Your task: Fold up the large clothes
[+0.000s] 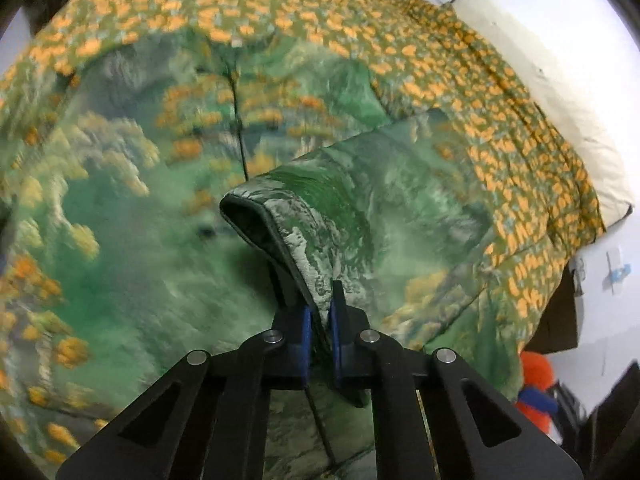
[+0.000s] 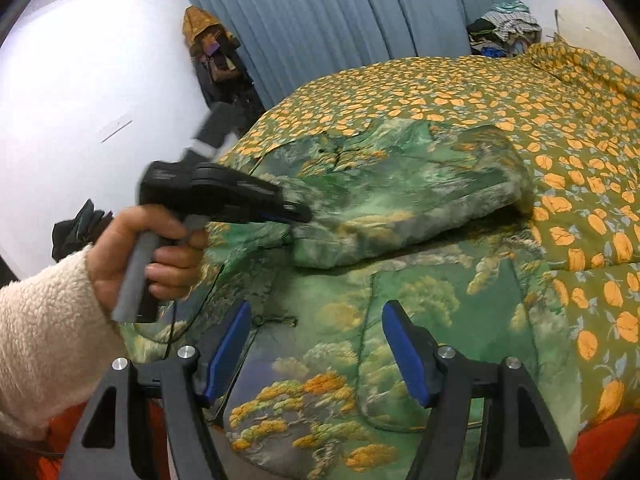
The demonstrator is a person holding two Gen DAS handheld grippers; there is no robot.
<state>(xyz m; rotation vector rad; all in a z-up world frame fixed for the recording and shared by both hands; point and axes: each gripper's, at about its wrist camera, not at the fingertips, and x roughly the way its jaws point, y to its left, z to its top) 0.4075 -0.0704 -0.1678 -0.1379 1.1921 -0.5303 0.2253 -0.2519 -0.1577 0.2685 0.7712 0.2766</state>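
Observation:
A large padded jacket (image 2: 400, 312) with a green landscape print lies spread on the bed. One sleeve (image 2: 404, 204) is lifted and folded across its body. My left gripper (image 1: 320, 316) is shut on the sleeve (image 1: 360, 216), pinching the fabric between its blue pads just behind the dark-lined cuff. In the right wrist view, a hand (image 2: 148, 256) in a cream fleece sleeve holds that left gripper (image 2: 296, 216) at the sleeve's end. My right gripper (image 2: 316, 316) hovers open above the jacket's lower front, nothing between its fingers (image 2: 404, 352).
An olive bedspread (image 2: 480, 92) with orange leaves covers the bed. Blue curtains (image 2: 340, 12) hang behind it, with a clothes pile (image 2: 504, 28) at the far corner. A cream pillow (image 1: 560, 104) lies along the bed's right edge. An orange item (image 1: 536, 384) sits beside the bed.

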